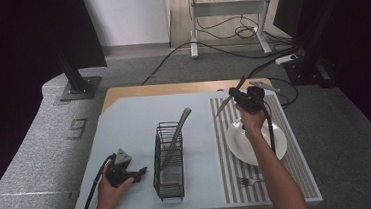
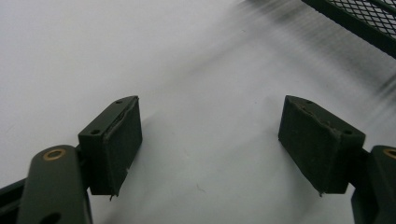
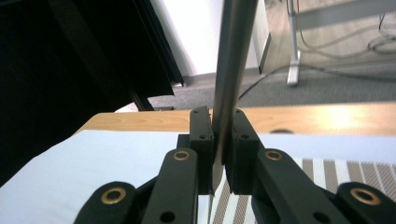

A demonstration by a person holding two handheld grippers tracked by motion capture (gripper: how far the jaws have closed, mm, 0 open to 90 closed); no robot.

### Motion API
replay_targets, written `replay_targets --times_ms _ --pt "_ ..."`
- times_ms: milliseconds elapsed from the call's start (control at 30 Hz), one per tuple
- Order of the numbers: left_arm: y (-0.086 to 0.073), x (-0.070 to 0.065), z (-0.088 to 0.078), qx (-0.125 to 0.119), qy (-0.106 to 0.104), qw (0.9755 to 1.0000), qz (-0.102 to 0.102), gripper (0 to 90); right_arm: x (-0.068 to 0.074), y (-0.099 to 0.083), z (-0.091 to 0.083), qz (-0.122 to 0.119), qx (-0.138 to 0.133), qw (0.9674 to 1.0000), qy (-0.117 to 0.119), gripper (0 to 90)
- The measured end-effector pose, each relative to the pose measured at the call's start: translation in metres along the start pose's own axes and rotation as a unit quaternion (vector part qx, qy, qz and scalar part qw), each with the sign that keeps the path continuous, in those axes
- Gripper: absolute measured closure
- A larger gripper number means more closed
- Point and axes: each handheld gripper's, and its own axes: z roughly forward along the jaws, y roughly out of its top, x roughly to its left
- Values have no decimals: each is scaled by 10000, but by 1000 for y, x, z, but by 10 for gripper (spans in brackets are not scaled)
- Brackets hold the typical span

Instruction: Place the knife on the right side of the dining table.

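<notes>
Right hand-held gripper (image 3: 218,154) clamps a knife (image 3: 231,79) above the striped placemat (image 1: 227,146).

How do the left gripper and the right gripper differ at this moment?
The left gripper is open and holds nothing; the right gripper is shut on a knife. The left gripper rests low on the table beside the wire basket; the right gripper is raised beyond the plate. Both are black, each held in one hand.
</notes>
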Motion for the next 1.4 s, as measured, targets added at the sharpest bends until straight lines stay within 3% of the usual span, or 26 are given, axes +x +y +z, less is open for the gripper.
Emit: replay_targets --times_ms 200,367,600,700,900,1067,1200,1400 --pt "0 0 0 -1 -2 10000 -3 209 -11 -6 10 93 72 9998 -175 833" --pt "0 0 0 -3 -2 10000 -3 209 -16 -7 15 271 -149 9993 -191 833" --pt "0 0 0 -1 -1 10000 0 209 -22 -9 19 262 -160 9992 -261 823" --pt "0 0 0 -6 7 10000 6 209 -24 -9 18 82 -140 9991 -380 806" --pt "0 -1 0 -11 26 10000 44 214 -32 -5 11 142 -303 9991 -243 750" --pt "0 -1 0 -12 26 10000 37 214 -42 -5 9 123 -187 9985 -500 764" --pt "0 -1 0 -8 15 10000 32 214 -54 -6 9 320 -124 9979 -542 756" --pt "0 -1 0 -7 18 10000 32 214 -65 -8 10 361 -43 9977 -568 741"
